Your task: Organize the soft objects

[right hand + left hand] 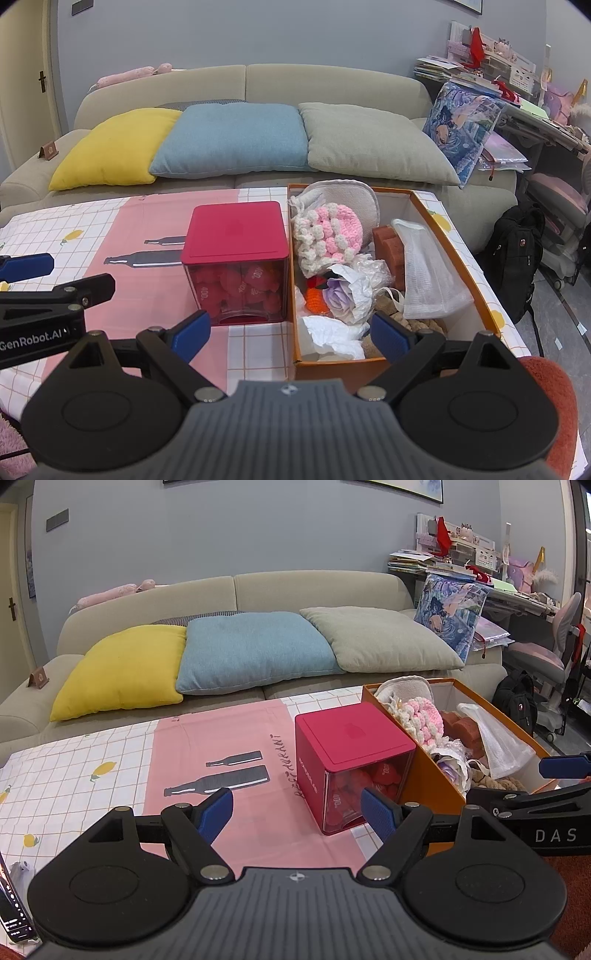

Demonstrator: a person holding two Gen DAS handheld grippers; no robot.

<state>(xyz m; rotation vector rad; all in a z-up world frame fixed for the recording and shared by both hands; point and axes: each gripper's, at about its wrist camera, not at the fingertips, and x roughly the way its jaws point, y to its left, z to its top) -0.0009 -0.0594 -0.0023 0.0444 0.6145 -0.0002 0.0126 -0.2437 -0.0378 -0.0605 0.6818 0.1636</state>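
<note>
Both black hand-held grippers, left gripper (297,810) and right gripper (290,334), gape wide, holding nothing; one orange cardboard box (458,243) of soft items sits touching one red-lidded cube container (236,236) on the table.

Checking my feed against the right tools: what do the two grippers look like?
Both match. The left gripper and right gripper have matte black linkage arms with silver rivets, two round black discs, a ribbed grey body bearing a small compass-like emblem, and blue textured finger pads. White lettering on their sides reads "DAS" and "GenRobot.AI". No cables or sleeves show.
</note>
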